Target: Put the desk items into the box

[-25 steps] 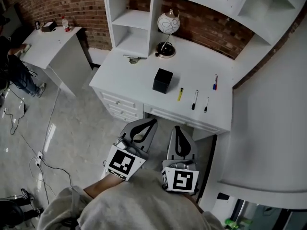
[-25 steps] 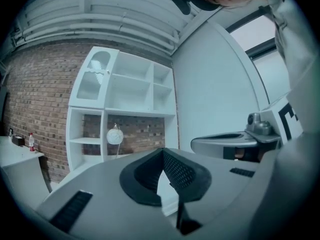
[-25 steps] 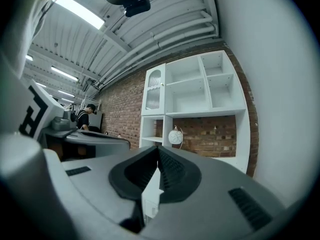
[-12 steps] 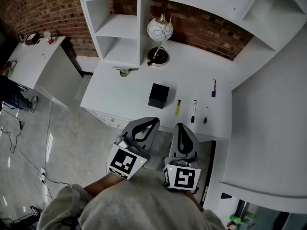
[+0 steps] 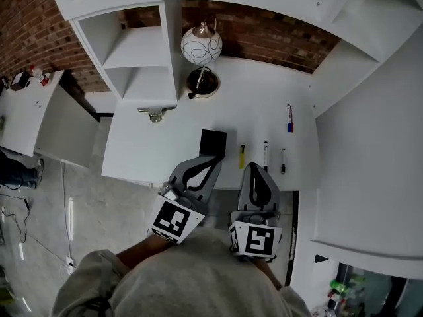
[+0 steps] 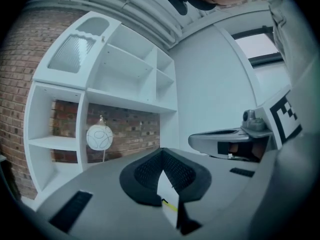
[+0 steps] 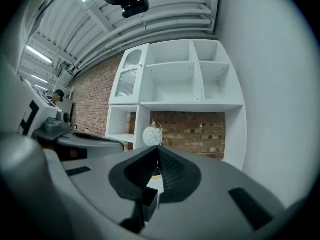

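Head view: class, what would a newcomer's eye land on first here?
The round white lamp stands out against the brick wall at the back of the white desk. Nearer, a black box sits mid-desk with a row of pens to its right.

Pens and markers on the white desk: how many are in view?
4. Yellow marker beside the black box; white marker and thin pen to its right; red-and-blue pen farther back. Others may be hidden at the desk front edge.
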The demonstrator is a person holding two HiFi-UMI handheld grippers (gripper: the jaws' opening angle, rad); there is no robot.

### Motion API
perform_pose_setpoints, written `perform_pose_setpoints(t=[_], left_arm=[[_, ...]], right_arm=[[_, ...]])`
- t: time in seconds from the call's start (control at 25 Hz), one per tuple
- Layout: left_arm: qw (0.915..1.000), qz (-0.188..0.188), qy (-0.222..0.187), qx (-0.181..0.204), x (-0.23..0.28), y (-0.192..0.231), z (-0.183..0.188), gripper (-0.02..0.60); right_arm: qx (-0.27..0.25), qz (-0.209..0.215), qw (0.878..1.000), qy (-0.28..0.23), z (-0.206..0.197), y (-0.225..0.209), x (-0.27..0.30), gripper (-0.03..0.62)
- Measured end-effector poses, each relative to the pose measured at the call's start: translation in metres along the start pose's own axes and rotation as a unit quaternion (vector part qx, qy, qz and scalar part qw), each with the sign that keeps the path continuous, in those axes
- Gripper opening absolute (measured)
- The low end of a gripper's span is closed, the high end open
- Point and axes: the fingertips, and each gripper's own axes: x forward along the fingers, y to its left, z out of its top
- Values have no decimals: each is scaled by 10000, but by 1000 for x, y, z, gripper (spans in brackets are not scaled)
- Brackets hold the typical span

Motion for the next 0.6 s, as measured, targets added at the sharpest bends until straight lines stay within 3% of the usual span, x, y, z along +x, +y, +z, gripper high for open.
perform_pose_setpoints(t=[0.24, 0.6], left_arm=[[9998, -180, 62, -99, 19, 12, -8, 6], [9999, -157, 2, -35, 33, 23, -22, 6]], right_arm=[[18, -122, 9997, 204, -10, -6, 16, 17], [-157, 74, 9992, 359, -30, -6, 35, 17]])
